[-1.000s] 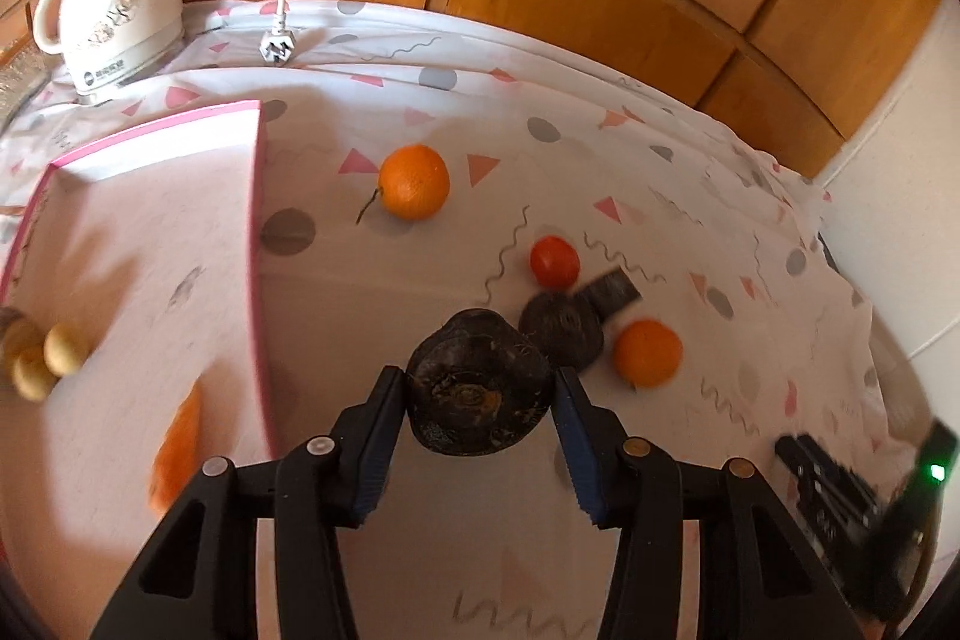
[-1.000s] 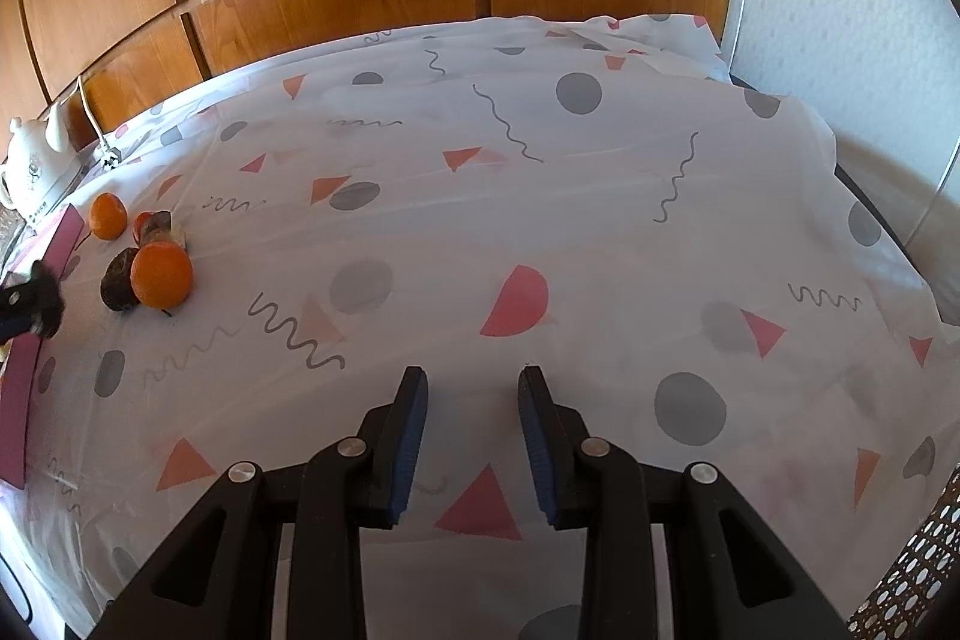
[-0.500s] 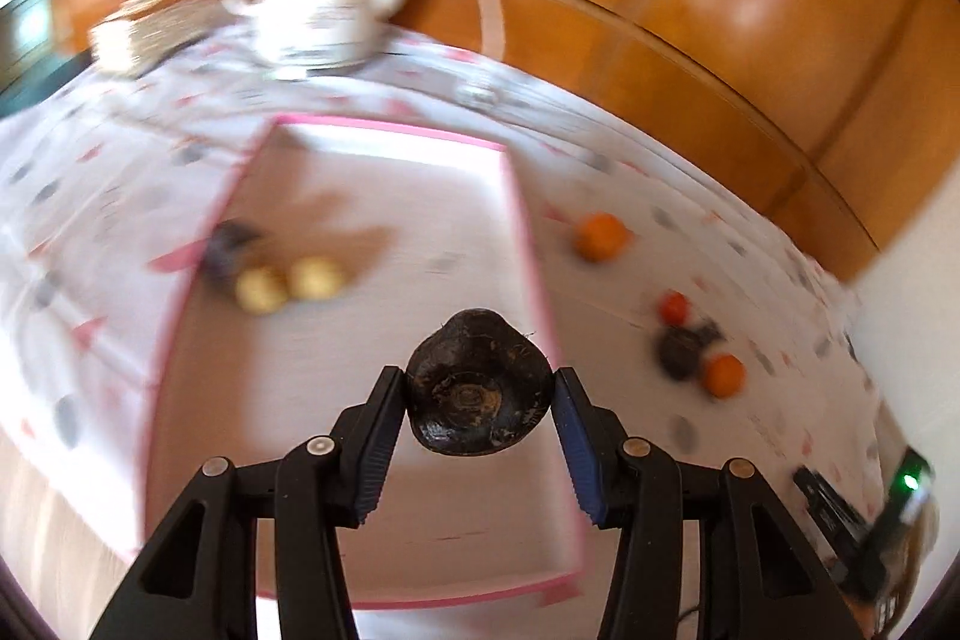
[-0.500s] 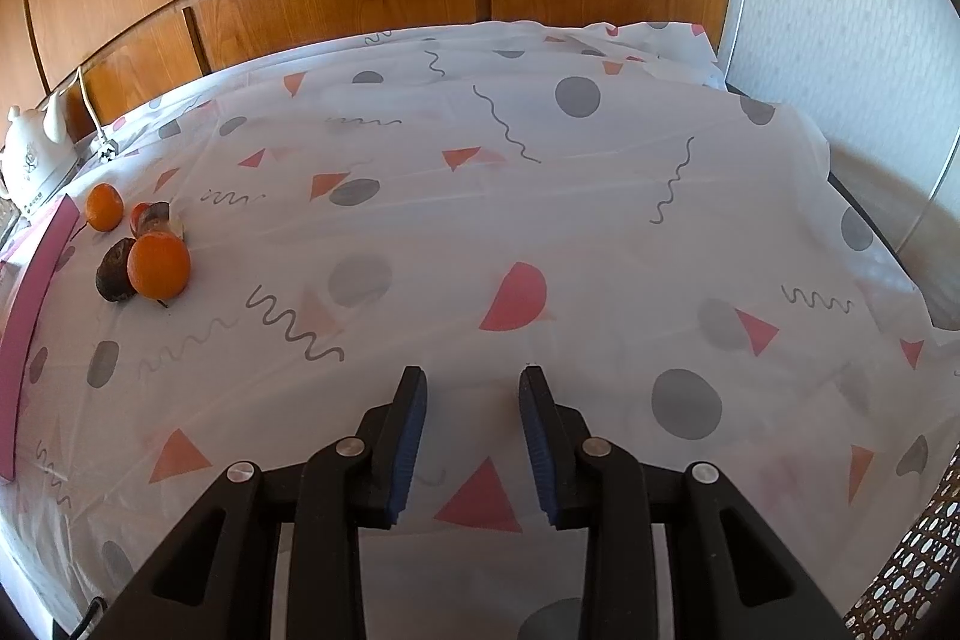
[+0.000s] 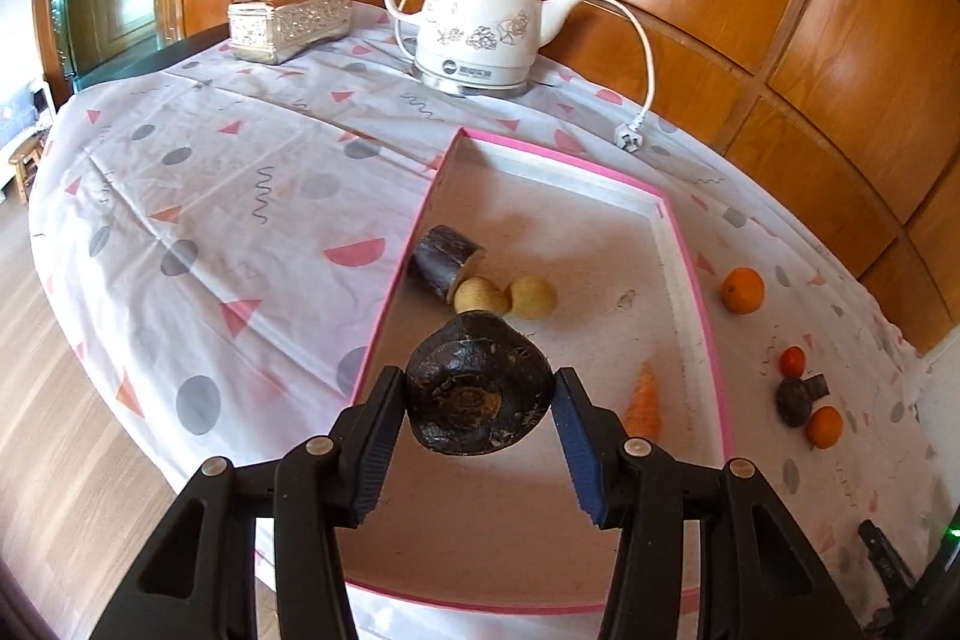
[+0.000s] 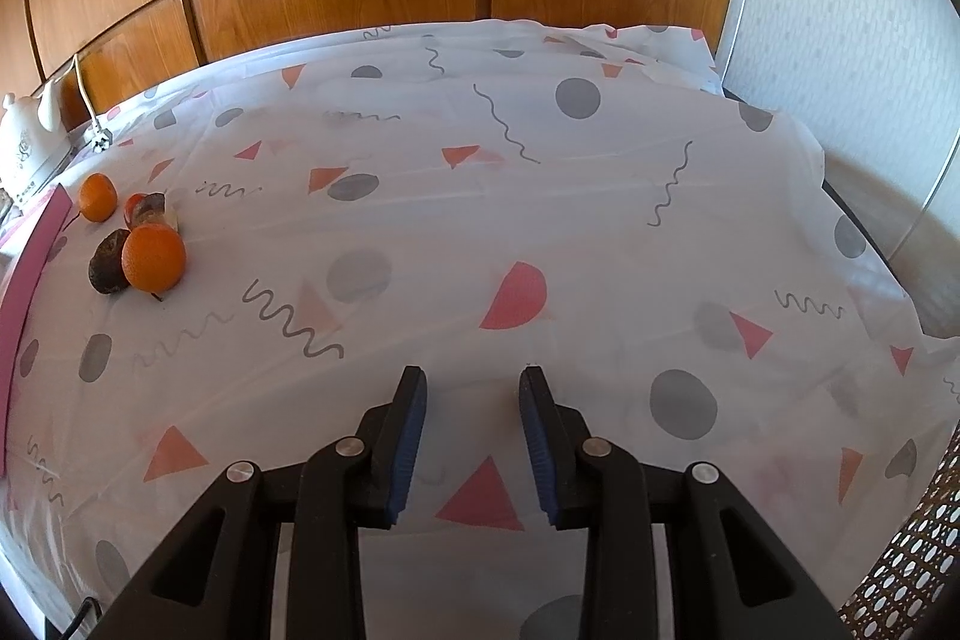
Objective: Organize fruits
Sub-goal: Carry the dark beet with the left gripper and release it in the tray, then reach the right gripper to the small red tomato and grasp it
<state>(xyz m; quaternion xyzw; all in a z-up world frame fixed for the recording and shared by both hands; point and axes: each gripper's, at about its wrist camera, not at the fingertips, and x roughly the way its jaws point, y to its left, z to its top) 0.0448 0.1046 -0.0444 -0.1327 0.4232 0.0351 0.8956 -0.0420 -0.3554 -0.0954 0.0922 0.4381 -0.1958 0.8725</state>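
Observation:
My left gripper (image 5: 478, 382) is shut on a dark, round, wrinkled fruit (image 5: 480, 391) and holds it above the near part of the pink-rimmed tray (image 5: 684, 268). In the tray lie a dark purple stub (image 5: 441, 256), two small yellow fruits (image 5: 480, 295), and an orange carrot piece (image 5: 643, 403). On the cloth to the tray's right are an orange (image 5: 743, 290), a small red fruit (image 5: 793, 360), a dark fruit (image 5: 795, 403) and a second orange (image 5: 825, 427). My right gripper (image 6: 474, 382) hovers over bare cloth, jaws a little apart and empty, far right of that fruit cluster (image 6: 153, 258).
A white kettle (image 5: 480, 28) with its cord and plug (image 5: 629, 139) stands behind the tray, a silver tissue box (image 5: 288, 19) to its left. The round table drops off to wooden floor on the left. Wood panels back the table; a wall closes the right side.
My left gripper has swung left with the dark fruit, from above the loose fruits on the cloth to above the tray. The right gripper has stayed where it was.

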